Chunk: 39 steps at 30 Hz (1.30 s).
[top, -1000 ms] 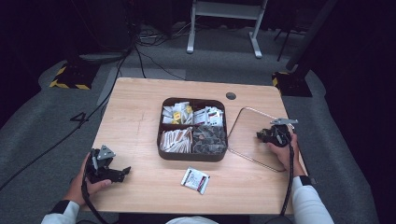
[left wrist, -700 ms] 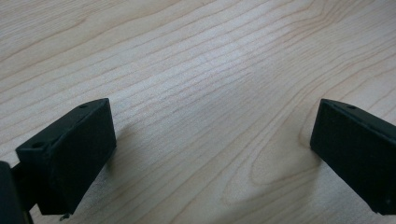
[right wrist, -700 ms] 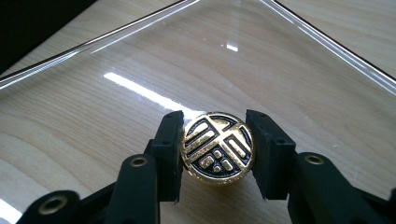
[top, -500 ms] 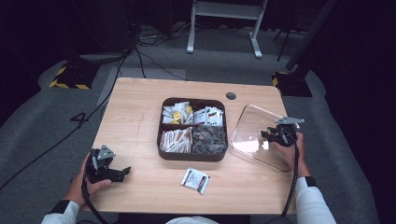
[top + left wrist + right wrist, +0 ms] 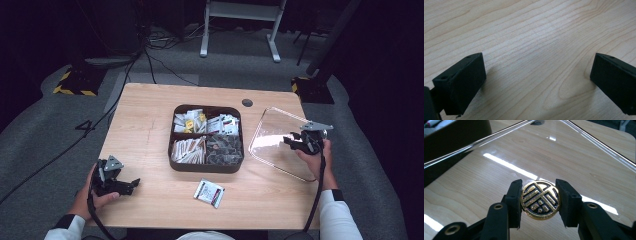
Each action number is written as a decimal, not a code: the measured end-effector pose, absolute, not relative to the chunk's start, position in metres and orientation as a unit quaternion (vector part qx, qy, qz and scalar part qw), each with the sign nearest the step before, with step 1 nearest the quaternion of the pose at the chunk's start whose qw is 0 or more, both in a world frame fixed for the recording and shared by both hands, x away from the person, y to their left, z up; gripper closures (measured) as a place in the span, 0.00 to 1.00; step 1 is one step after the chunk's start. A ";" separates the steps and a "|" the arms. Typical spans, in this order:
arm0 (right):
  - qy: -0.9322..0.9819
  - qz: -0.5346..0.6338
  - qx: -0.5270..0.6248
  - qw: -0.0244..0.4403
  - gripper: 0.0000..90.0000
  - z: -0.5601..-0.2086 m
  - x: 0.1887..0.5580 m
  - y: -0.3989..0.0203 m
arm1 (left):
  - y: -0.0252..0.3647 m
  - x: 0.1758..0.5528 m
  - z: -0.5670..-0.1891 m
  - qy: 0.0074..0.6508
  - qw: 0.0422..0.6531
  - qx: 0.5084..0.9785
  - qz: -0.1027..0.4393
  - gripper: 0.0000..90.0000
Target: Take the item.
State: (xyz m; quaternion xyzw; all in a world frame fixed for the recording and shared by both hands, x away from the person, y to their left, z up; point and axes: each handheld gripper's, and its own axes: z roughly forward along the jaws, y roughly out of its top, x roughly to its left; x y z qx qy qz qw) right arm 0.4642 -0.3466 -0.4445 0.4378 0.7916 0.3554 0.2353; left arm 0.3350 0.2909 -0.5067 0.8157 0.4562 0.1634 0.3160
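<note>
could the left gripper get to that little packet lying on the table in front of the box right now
Probably yes. The left gripper rests on the table with its jaws open and nothing between them, and the stretch of wood between it and the packet is bare. The right gripper is busy holding the clear lid.

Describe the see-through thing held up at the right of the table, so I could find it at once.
Start at the wooden table and its dark compartment box in the middle. To the right of that box, the right gripper holds a clear square lid tilted up off the wood. Its jaws clamp a round black-and-gold knob on it; nothing else here is transparent.
</note>
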 end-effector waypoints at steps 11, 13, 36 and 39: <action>0.793 0.365 0.423 0.241 0.66 -0.426 0.460 -0.344 | 0.291 0.335 -0.507 0.457 0.316 0.815 0.164 0.00; 0.793 0.370 0.420 0.241 0.66 -0.422 0.459 -0.343 | 0.291 0.335 -0.507 0.457 0.316 0.815 0.164 0.01; 0.811 0.393 0.369 0.226 0.66 -0.390 0.462 -0.291 | 0.291 0.335 -0.507 0.457 0.316 0.815 0.164 0.01; 0.816 0.395 0.359 0.222 0.66 -0.388 0.465 -0.276 | 0.291 0.335 -0.507 0.456 0.316 0.815 0.163 0.01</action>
